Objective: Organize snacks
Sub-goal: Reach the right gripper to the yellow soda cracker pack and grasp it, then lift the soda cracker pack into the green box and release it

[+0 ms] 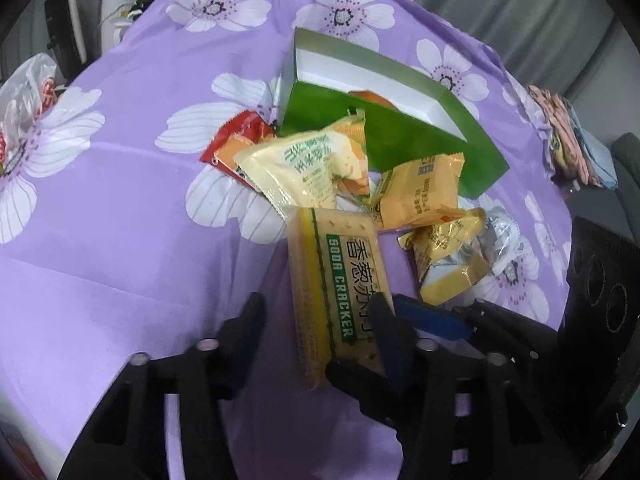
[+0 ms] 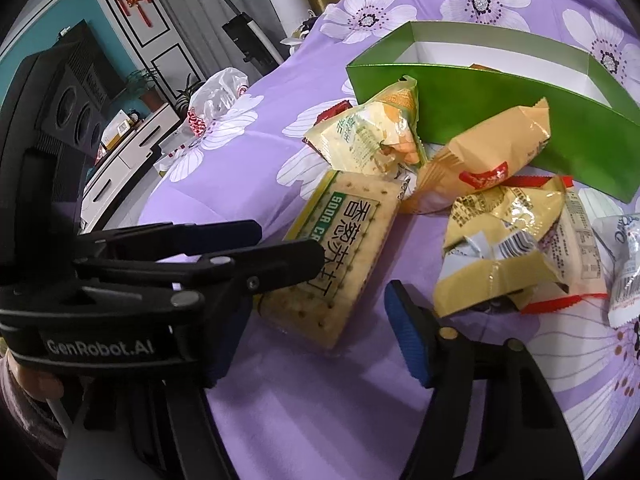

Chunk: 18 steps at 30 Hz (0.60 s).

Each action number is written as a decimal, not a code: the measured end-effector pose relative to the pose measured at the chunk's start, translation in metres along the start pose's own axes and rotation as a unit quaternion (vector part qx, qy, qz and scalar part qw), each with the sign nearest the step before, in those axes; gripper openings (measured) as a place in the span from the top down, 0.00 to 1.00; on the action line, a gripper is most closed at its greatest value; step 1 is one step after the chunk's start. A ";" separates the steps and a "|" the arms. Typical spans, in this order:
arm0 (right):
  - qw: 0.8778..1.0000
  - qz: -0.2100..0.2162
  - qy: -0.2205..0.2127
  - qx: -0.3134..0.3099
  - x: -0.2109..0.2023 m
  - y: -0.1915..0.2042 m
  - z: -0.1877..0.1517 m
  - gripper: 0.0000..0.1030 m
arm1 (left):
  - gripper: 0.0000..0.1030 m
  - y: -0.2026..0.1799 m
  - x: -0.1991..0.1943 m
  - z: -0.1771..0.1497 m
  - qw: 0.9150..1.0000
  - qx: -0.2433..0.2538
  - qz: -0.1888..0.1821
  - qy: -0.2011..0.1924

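A soda cracker pack [image 1: 336, 292] lies on the purple flowered cloth [image 1: 140, 220], its near end between the fingers of my left gripper [image 1: 320, 312], which is open around it. In the right wrist view the same pack [image 2: 340, 252] lies between the fingers of my open right gripper [image 2: 316, 320], with the left gripper's fingers [image 2: 256, 260] crossing over its near end. An open green box [image 1: 384, 120] stands behind the pile and also shows in the right wrist view [image 2: 500, 112]. Several other snack packets [image 1: 308, 164] lie between pack and box.
Yellow and orange packets [image 2: 504, 252] and a white wrapped sweet [image 2: 624, 264] lie right of the cracker pack. A red packet [image 1: 236, 144] lies left of the box. A white plastic bag [image 1: 24, 100] sits at the cloth's far left edge. Folded cloth [image 1: 568, 140] lies far right.
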State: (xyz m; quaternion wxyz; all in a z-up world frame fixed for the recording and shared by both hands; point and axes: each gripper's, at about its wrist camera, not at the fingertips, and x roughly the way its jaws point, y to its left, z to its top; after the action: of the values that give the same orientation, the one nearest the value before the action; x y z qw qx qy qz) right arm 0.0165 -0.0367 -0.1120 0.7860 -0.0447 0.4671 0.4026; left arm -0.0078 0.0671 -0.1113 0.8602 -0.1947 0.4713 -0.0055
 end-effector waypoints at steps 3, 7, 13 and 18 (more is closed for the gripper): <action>1.000 -0.002 0.002 -0.001 0.003 0.000 0.001 0.39 | 0.56 0.002 0.004 -0.001 1.000 -0.005 -0.011 0.006; 1.000 0.003 0.004 -0.003 0.006 0.000 0.003 0.42 | 0.60 0.002 0.005 0.000 1.000 -0.009 -0.026 0.009; 1.000 0.001 0.002 -0.011 0.006 0.004 0.001 0.46 | 0.60 0.004 0.007 0.000 0.999 -0.015 -0.035 0.013; 1.000 -0.011 -0.011 -0.017 0.002 0.008 0.000 0.50 | 0.60 0.005 0.001 0.000 0.999 -0.015 -0.036 0.009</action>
State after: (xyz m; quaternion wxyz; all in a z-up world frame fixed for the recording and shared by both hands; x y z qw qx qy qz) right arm 0.0114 -0.0299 -0.1108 0.7943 -0.0592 0.4510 0.4027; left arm -0.0078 0.0712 -0.1139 0.8519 -0.2244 0.4722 -0.0306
